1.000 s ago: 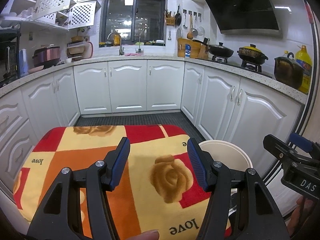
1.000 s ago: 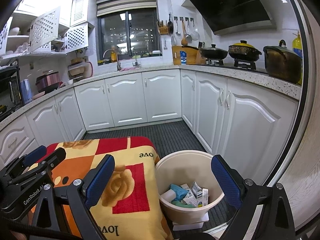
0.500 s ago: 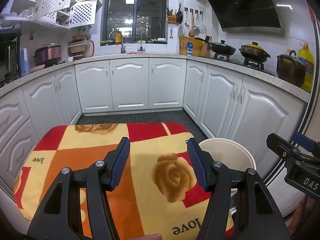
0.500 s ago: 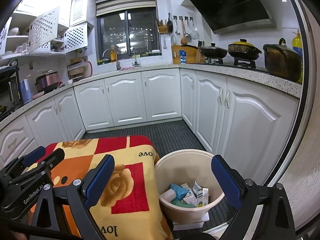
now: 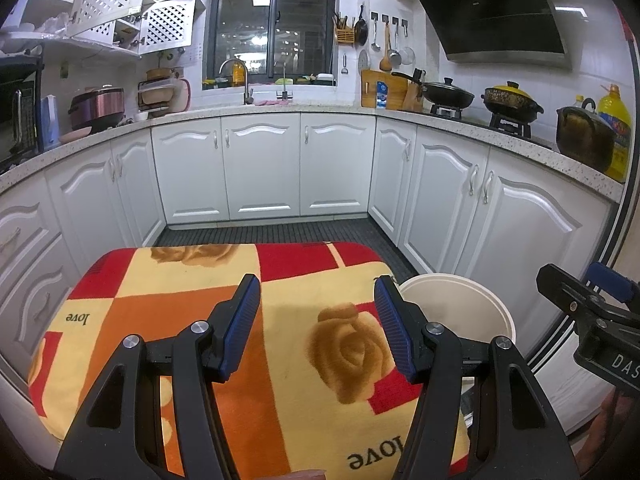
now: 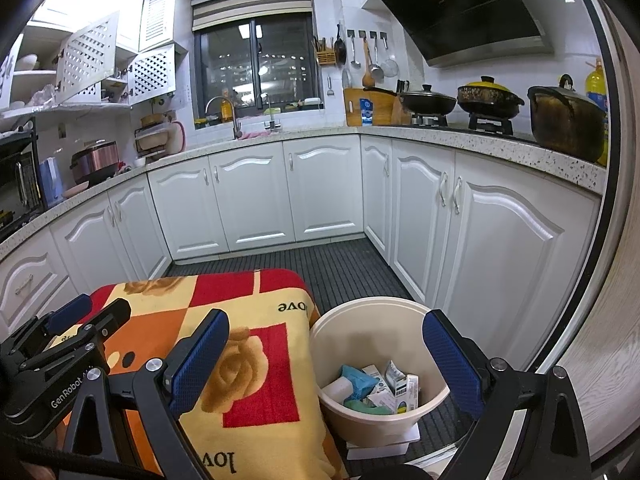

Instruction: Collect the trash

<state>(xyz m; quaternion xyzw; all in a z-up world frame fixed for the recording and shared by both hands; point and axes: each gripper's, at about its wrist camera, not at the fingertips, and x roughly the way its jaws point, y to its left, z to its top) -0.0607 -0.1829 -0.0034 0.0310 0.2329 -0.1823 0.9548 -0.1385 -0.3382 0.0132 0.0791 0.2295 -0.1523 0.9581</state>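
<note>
A cream bucket [image 6: 352, 420] stands on the dark floor right of a blanket-covered surface [image 6: 256, 364]; it holds trash [image 6: 376, 388]: small cartons, a blue packet, white paper. In the left wrist view only its rim [image 5: 496, 304] shows. My right gripper [image 6: 326, 356] is open and empty, held above the bucket's near side. My left gripper [image 5: 318, 324] is open and empty above the blanket [image 5: 208, 304], on which I see no trash. Each gripper shows at the edge of the other's view.
White base cabinets [image 5: 260, 168] wrap around the floor on three sides. The stone counter [image 6: 480, 136] carries pots, a wok and oil bottles on the right, a sink at the back, a rice cooker on the left. Dark ribbed flooring [image 6: 340, 268] lies between blanket and cabinets.
Both views have drifted slightly; the left gripper's view shifted a little, showing more of the right counter. Both grippers stay open and nothing was picked up or dropped.
</note>
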